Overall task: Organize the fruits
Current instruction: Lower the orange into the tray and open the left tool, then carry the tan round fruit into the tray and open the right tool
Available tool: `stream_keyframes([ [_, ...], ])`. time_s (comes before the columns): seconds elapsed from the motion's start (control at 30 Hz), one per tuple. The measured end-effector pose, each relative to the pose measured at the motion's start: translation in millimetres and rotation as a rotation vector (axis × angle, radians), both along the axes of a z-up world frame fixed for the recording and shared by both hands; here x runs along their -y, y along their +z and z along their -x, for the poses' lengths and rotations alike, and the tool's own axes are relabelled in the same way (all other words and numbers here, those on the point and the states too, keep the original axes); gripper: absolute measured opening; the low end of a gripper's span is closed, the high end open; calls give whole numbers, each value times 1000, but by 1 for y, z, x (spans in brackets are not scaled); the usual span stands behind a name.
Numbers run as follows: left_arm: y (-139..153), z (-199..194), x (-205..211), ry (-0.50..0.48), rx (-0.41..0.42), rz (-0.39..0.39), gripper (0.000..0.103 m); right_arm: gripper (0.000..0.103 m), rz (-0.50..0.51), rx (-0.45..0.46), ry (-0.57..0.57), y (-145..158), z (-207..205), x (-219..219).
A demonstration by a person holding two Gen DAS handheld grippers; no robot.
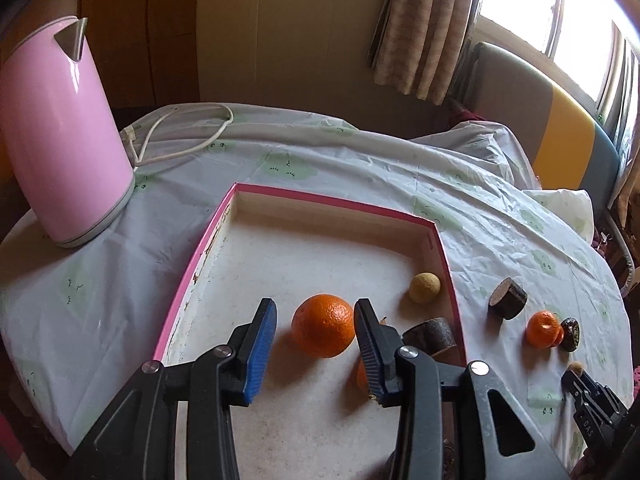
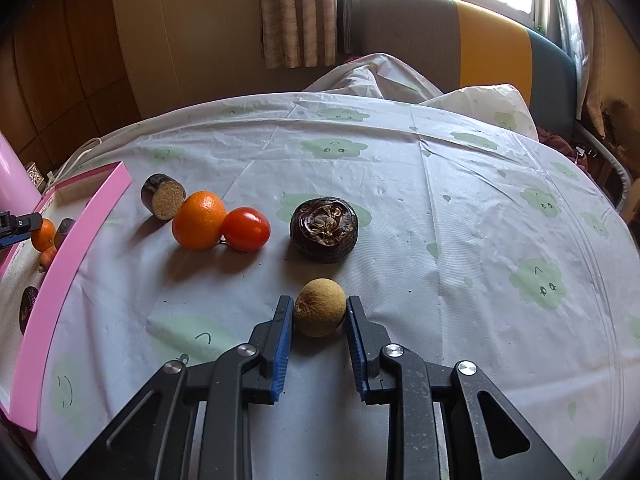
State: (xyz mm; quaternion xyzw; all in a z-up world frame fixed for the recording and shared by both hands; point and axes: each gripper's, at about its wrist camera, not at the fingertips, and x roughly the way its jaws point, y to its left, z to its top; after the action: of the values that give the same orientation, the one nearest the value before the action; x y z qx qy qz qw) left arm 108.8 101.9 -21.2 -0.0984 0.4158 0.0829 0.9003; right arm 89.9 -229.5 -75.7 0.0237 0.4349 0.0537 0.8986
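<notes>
The left tongs [image 1: 316, 344] stand apart over the pink box [image 1: 192, 268], an orange [image 1: 323, 331] lying between their tips, touching the right one. A tan fruit [image 1: 424, 288] sits ahead to the right in the box corner. The right tongs [image 2: 320, 320] are closed against a second tan fruit [image 2: 320, 313] on the desk [image 2: 440, 216]. Ahead of them lies a dark fruit [image 2: 324, 229]; ahead-left, a tomato [image 2: 246, 229] touches another orange [image 2: 199, 220].
</notes>
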Motion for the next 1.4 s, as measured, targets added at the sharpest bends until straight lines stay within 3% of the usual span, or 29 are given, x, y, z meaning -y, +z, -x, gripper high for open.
stream_keyframes([
  [0.47,19,50,23,-88,43,17,41,26,33,-3,41,4,10,-13],
  [0.6,18,59,25,-94,42,11,41,26,-8,-16,87,8,16,-25],
  [0.87,15,72,19,-91,40,15,41,26,-145,-41,216,23,15,-67],
  [1.17,14,79,5,-55,47,31,41,26,-211,-15,390,57,12,-133],
  [1.4,16,86,-19,11,58,44,41,26,-242,-35,498,67,0,-183],
])
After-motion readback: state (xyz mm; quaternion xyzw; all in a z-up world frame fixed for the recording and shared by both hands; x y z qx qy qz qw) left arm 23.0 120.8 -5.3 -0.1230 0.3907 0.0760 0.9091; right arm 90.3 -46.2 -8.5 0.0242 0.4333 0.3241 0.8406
